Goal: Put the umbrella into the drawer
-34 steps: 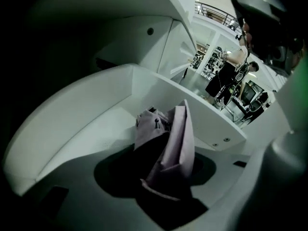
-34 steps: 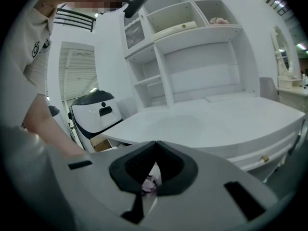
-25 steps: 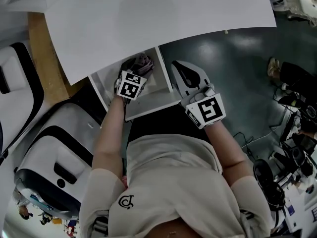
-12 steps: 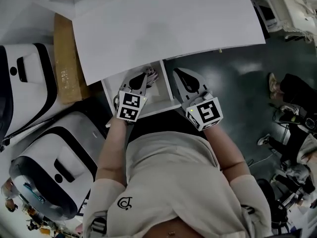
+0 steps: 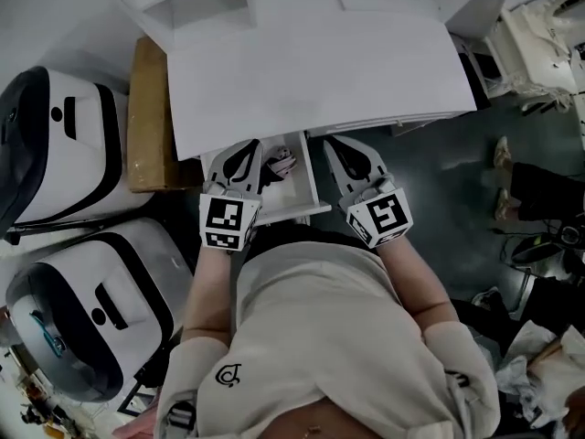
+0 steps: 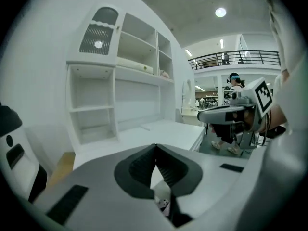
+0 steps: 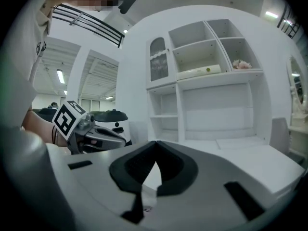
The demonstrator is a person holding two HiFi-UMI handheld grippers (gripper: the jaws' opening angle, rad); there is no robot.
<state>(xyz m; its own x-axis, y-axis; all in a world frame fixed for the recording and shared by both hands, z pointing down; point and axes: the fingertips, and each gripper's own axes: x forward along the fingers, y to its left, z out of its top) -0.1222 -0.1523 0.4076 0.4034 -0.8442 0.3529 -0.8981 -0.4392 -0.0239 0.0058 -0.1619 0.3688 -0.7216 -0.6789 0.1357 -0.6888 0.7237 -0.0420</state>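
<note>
Umbrella (image 5: 281, 161) lies bundled in the open drawer (image 5: 294, 212), at its far end, under the near edge of the white counter (image 5: 320, 71). L tool (image 6: 155, 146) is pinched fully closed, pads tip to tip, nothing between; it's over the drawer's left side, w/ the umbrella just right of it. R tool (image 7: 155, 143) is likewise closed & empty, just right of the drawer.
</note>
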